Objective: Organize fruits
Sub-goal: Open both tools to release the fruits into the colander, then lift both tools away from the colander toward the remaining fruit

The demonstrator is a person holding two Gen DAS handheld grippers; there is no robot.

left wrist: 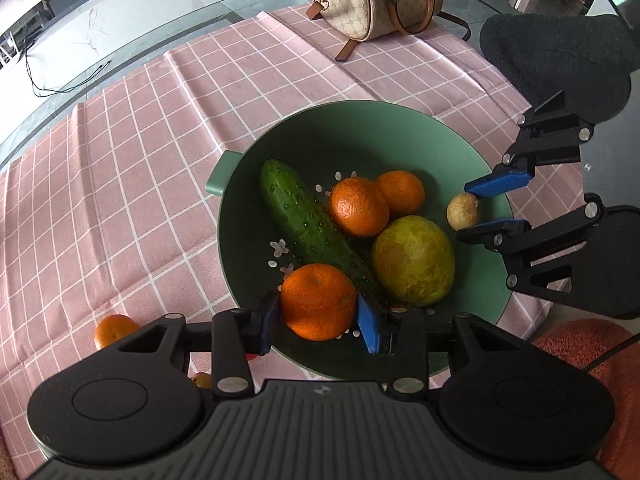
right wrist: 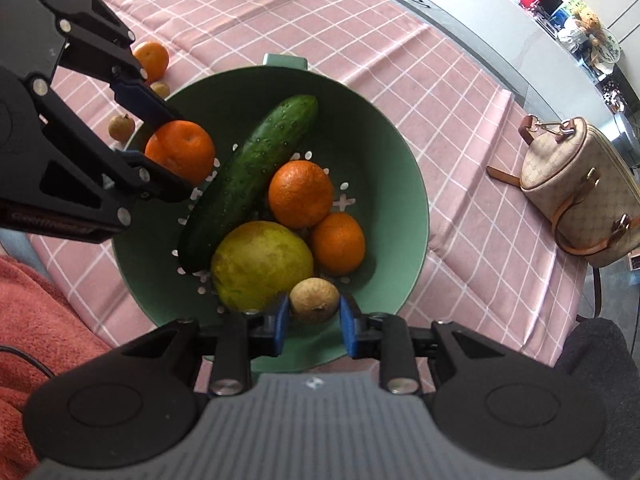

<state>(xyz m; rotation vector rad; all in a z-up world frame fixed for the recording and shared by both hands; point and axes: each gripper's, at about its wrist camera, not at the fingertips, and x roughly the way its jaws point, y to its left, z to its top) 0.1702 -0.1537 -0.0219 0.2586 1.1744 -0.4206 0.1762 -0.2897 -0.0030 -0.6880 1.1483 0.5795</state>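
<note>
Left wrist view: the left gripper (left wrist: 318,308) pinches a tangerine (left wrist: 318,301) at lower centre, above a green colander (left wrist: 360,128). Right gripper (right wrist: 312,312) clasps a small brown fruit (right wrist: 314,300).

We see a green bowl (left wrist: 360,128) with drain holes in its floor. Inside it a dark green cucumber (left wrist: 308,224) lies slanted across the floor; just beside it sit two oranges (left wrist: 358,207) (left wrist: 401,193), touching each other, and a large yellow-green fruit (left wrist: 414,261) against them. A third orange (left wrist: 318,301) is clamped in our left claw (left wrist: 318,320) above the bowl's near rim. A small brown fruit (right wrist: 315,300) is pinched in our right claw (right wrist: 312,318) over the bowl. Outside the bowl lies another orange (right wrist: 152,60) with two more small brown fruits (right wrist: 121,127) (right wrist: 161,89) near it.
</note>
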